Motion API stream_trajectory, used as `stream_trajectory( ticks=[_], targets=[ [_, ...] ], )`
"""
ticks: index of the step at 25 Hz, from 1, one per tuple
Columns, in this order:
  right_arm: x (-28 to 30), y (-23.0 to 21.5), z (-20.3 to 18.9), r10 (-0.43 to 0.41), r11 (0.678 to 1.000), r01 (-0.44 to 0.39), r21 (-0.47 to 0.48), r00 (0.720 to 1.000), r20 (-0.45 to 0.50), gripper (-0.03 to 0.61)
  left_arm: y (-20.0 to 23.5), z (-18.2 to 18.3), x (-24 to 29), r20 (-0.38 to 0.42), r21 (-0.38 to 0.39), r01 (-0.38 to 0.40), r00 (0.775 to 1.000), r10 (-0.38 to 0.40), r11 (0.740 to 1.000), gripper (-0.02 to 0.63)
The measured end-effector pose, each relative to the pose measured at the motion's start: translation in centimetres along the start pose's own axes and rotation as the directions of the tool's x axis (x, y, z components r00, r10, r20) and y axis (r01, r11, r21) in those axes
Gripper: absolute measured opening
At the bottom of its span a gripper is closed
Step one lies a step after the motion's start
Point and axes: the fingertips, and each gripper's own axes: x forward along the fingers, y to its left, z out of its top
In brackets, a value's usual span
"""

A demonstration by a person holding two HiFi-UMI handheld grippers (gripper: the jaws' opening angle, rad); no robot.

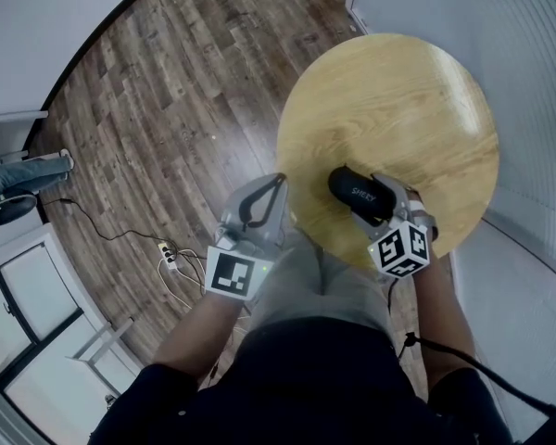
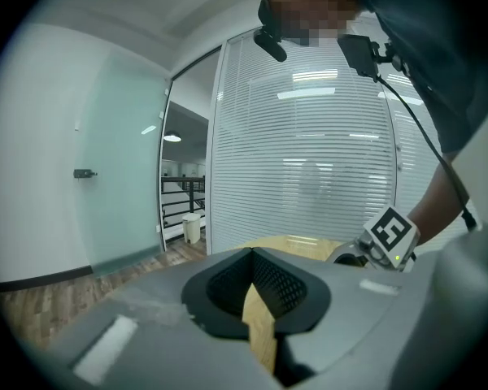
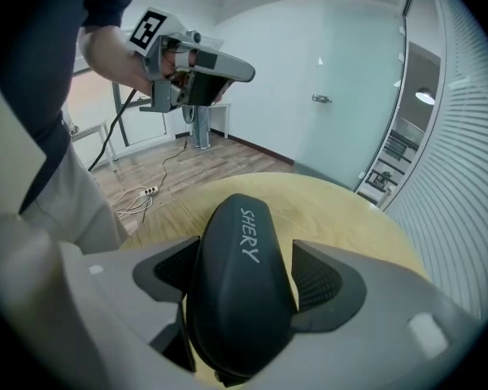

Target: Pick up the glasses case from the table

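1. Where the wooden floor [image 1: 167, 109] shows at the left, a white power strip [image 1: 167, 253] lies with its cable.
2. The left tool [image 1: 278, 184] is held in the air just beside the edge of the round counter [image 1: 398, 91]. Its jaws are narrow, with the tips together, and they hold nothing.
3. The glasses case [image 1: 357, 191] is black (with pale lettering on its top). It lies on the near part of the counter, pointing away from the person.
4. The right tool [image 1: 371, 202] points down at the case. Its jaws stand wide, one on each side of the near end of the case.
5. In the right gripper view a strip of bare counter shows between the case and the right pad [image 3: 325, 276]. The left pad is mostly hidden behind the case.
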Motion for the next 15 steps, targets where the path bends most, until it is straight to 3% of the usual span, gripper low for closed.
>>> stream_trajectory(
  ticks=[11, 15],
  targets=[
    [-9.7, -1.9, 5.3, -0.133, 0.991, 0.127, 0.051, 0.984, 0.121, 0.36, -2.4, 7.8, -1.8, 0.113, 0.065, 0.025, 0.993, -0.033, 0.998, 0.003],
    [-14.5, -2.9, 7.7, -0.201, 0.972, 0.17, 0.164, 0.96, 0.197, 0.36, -3.5, 11.0, -2.9, 0.157, 0.084, 0.028, 0.987, -0.041, 0.996, 0.003]
  ],
)
